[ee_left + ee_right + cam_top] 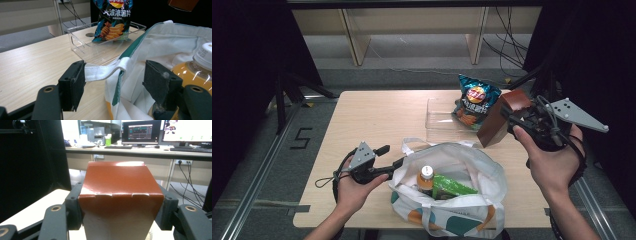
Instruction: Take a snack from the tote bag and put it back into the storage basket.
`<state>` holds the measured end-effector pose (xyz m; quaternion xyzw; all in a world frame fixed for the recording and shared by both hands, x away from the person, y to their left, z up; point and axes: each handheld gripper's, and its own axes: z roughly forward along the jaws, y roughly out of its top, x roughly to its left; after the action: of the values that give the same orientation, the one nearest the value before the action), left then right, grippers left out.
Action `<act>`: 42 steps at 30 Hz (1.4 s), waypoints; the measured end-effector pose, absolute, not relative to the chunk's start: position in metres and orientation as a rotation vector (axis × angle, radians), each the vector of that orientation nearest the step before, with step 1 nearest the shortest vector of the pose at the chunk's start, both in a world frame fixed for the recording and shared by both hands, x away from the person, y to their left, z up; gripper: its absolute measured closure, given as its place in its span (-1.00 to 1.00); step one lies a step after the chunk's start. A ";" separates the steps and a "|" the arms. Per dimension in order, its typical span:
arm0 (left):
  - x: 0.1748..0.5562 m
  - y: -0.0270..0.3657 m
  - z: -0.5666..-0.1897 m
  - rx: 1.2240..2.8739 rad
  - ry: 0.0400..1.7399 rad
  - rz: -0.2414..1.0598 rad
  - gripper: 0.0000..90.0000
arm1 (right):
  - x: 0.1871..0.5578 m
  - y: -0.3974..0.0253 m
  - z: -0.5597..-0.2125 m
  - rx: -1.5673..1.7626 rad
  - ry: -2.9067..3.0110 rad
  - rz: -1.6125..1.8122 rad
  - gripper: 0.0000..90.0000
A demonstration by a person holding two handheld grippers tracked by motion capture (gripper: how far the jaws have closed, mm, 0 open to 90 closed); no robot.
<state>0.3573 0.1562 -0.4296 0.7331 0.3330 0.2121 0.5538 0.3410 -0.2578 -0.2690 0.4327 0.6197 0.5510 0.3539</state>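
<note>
Brown carton (pixel 501 116) is sitting clamped in my right gripper (pixel 518 119), jaws closed flat on its two side faces, as the right gripper view shows (pixel 120 195). I'm holding it tilted in the air over the bench's right edge, just beside the clear tray (pixel 443 121), well clear of the bench top so nothing snags.

Left gripper (pixel 396 162) is working the tote bag (pixel 452 192) at the front edge of the bench. In the left gripper view its jaws are standing wide apart, with the bag's white strap (pixel 105 71) running across from the left pad towards the rim. I can't tell whether it's pinning anything; I'm reading it as propping the mouth open, not gripping.

Reason for the split: bag is soft and collapsing, so one side is keeping the opening up while the other is carrying the carton.

Already inside the bag: orange drink bottle (pixel 426 179) and a green packet (pixel 452 186). Chips bag (pixel 473 101) is leaning upright in the tray near the far right corner.

Judging which way the carton is travelling isn't possible from this.
</note>
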 end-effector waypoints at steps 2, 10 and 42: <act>0.357 0.156 -0.430 1.732 0.787 0.501 -0.26 | 0.344 -0.258 -0.270 1.121 1.606 1.413 -0.12; 0.357 0.156 -0.429 1.734 0.785 0.503 -0.26 | 0.356 -0.257 -0.274 1.156 1.600 1.405 -0.12; 0.358 0.156 -0.430 1.729 0.774 0.492 -0.26 | 0.399 -0.258 -0.284 1.222 1.550 1.312 -0.13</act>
<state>0.3584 0.1556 -0.4303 0.7329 0.3280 0.2086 0.5583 0.3990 -0.2581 -0.2835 0.4776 0.6060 0.5128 0.3764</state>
